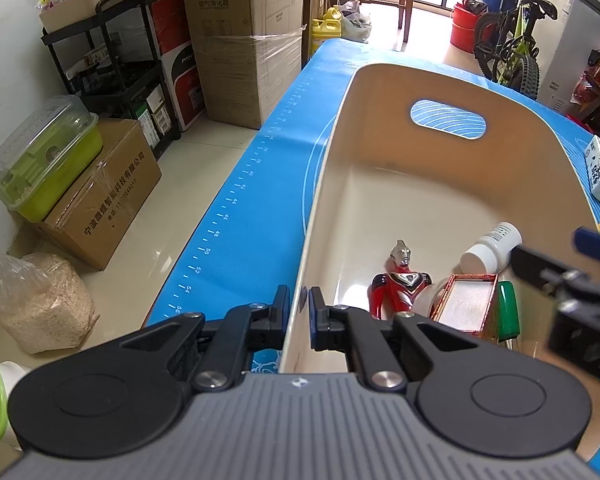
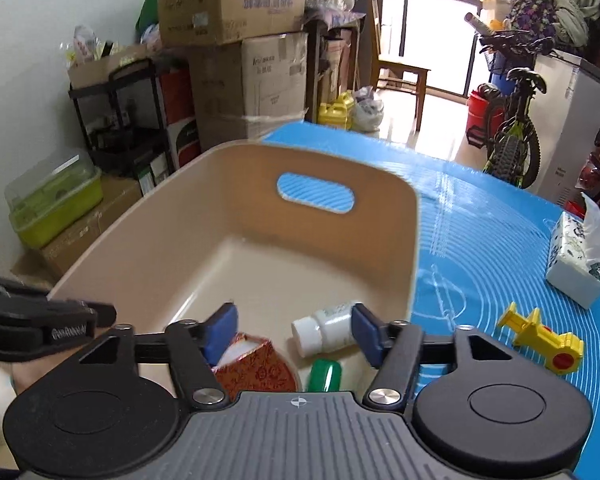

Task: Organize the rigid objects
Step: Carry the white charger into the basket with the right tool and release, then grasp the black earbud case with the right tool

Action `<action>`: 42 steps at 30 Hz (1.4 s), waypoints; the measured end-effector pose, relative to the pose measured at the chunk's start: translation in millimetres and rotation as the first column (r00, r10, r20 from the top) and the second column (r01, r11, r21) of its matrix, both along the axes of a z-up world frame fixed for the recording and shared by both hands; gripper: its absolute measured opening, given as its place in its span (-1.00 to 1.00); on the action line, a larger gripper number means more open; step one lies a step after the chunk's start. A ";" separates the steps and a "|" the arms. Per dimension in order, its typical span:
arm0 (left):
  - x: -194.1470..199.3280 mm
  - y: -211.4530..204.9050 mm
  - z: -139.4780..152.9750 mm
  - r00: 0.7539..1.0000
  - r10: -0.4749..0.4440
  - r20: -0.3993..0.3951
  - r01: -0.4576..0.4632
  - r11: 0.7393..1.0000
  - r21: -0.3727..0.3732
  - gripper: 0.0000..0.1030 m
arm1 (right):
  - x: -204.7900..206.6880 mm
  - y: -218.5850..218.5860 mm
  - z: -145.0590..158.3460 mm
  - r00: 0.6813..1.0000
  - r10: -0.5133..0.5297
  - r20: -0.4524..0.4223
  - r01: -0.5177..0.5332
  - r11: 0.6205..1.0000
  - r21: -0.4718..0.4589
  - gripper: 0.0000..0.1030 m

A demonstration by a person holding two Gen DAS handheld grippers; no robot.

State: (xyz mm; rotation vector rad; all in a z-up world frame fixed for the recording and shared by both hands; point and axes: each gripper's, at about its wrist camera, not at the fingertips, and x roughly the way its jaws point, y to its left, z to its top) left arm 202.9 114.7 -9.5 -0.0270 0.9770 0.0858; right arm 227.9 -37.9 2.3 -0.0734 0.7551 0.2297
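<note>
While my left gripper (image 1: 299, 304) pinches the bin's (image 1: 380, 80) near left wall and holds it steady, my right gripper (image 2: 294, 330) hangs over the bin with its 2 blue pads wide apart. Nothing is pressed between them. A white bottle (image 2: 326, 332) lies just by the right pad (image 2: 366, 334), maybe touching it; I cannot tell.

Moving outward, the bottle lies on its side on the bin floor. Its long way runs across the bin, and its cap points toward my left gripper's side. Beside it sit a red box (image 2: 256, 368) with a flower pattern and a green thing (image 2: 324, 376). In my left view, a red toy man (image 1: 400, 280) lies flat on the floor too, with his head pointing toward the far wall with the handle hole.

Out on the blue mat (image 2: 480, 240), a yellow toy (image 2: 540, 340) still waits. Its long way runs across the mat, and its red button end is nearer the mat's right edge. A tissue pack (image 2: 576, 256) sits farther off.

What could go wrong? If I lift away fast, my right pad could bump the bottle, and it could roll. If my left gripper lets go or tugs, the bin could slide. The yellow toy has a bumpy shape, so a grip on the wrong spot could slip.
</note>
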 end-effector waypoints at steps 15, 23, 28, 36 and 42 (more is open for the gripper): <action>1.3 1.7 0.1 1.000 0.007 -0.002 -0.007 1.000 -0.001 -0.78 | 9.7 -102.5 20.1 0.974 -0.222 0.035 0.219 0.973 0.074 0.73; 1.6 2.2 0.4 1.000 0.005 -0.003 -0.005 1.000 0.002 -0.78 | 17.9 -139.6 -18.6 0.950 -0.309 -0.042 0.309 0.951 -0.009 0.76; 1.9 2.8 0.5 1.000 0.004 -0.004 -0.004 1.000 0.003 -0.78 | 21.8 -144.8 -47.7 0.944 -0.322 -0.074 0.319 0.947 -0.042 0.82; 1.7 1.6 0.1 1.000 0.002 -0.003 -0.002 1.000 0.007 -0.78 | 36.3 -137.5 -84.2 0.943 -0.315 -0.102 0.308 0.948 -0.083 0.82; 1.4 0.3 -0.2 1.000 -0.004 -0.001 0.004 1.000 0.010 -0.78 | 47.8 -136.2 -98.6 0.932 -0.348 -0.104 0.344 0.937 -0.055 0.81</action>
